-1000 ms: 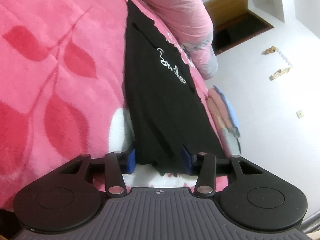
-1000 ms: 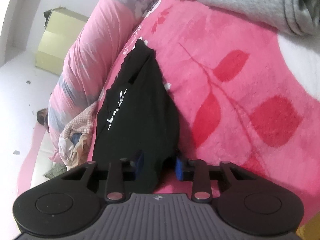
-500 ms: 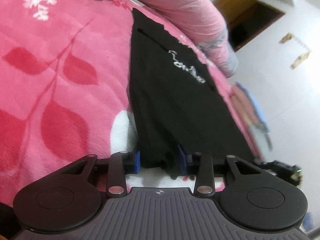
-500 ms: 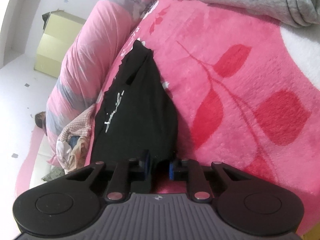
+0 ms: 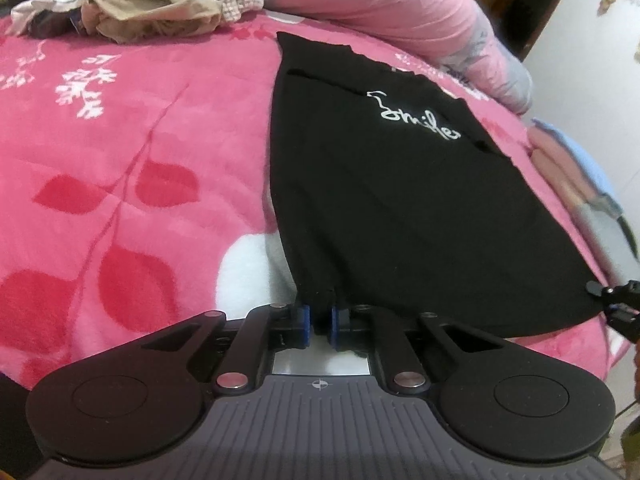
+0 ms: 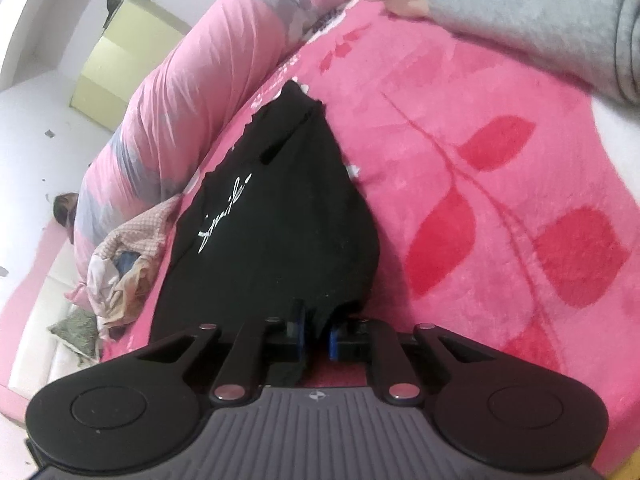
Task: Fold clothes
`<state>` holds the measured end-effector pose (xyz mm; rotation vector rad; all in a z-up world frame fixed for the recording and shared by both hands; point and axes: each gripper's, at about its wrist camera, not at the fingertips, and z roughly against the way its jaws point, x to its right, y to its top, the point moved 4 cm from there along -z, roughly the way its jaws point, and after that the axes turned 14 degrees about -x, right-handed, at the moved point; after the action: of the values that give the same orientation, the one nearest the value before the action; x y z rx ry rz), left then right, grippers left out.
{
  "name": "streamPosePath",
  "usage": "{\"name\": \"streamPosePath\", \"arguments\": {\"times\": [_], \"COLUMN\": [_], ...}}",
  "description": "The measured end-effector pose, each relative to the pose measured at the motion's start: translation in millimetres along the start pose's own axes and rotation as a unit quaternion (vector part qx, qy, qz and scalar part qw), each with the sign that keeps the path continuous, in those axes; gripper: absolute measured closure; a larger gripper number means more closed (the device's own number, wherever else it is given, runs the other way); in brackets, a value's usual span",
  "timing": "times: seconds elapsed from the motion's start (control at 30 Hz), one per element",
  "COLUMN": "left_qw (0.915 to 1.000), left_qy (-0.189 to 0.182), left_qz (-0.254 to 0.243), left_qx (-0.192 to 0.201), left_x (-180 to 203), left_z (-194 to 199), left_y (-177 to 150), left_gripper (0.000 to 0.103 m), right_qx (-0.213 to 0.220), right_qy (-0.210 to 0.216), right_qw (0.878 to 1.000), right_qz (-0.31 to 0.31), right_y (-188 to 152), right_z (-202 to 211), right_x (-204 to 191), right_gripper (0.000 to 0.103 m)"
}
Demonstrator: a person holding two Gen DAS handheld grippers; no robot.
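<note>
Tools (image 5: 319, 322) (image 6: 316, 334) apparently both pinch black shirt (image 5: 384, 208) hem.

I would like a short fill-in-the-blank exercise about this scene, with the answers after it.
1. Both grippers are shut on the hem of the ____ shirt.
2. The white script on the shirt reads "____".
3. The shirt lies on a ____ blanket with red leaves.
4. In the left wrist view, the pile of unfolded clothes lies at the ____ edge of the blanket.

Answers: black; smile; pink; far
</note>
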<state>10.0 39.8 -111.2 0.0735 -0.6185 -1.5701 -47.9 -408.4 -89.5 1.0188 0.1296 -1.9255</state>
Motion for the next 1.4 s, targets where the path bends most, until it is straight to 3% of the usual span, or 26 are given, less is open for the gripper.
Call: {"name": "streamPosePath", "arguments": {"times": [0.23, 0.57, 0.97, 1.2, 1.4], "left_qw": [0.9987, 0.9953, 0.9933, 0.9936, 0.9901], "left_qy": [0.04, 0.06, 0.037, -0.024, -0.048], "left_qz": [-0.028, -0.053, -0.057, -0.043, -0.04], "left_qx": [0.016, 0.055, 0.093, 0.102, 0.126], "left_x": [17, 28, 27, 13, 1], "left_z": [10, 34, 65, 91, 122], "left_y": [-3, -6, -16, -31, -47], "left_gripper": [0.098, 0.099, 0.1, 0.1, 0.103], "right_qx": [0.038, 0.079, 0.103, 0.12, 0.127], "right_qy": [0.016, 0.057, 0.085, 0.095, 0.1], "right_qw": [0.999, 0.995, 0.991, 0.988, 0.987], "right_qz": [0.012, 0.014, 0.023, 0.021, 0.018], "right_y": [-3, -8, -20, -39, -68], "right_z": [12, 30, 47, 72, 92], "right_x": [-14, -31, -45, -50, -55], "right_gripper": [0.102, 0.102, 0.102, 0.102, 0.102]}}
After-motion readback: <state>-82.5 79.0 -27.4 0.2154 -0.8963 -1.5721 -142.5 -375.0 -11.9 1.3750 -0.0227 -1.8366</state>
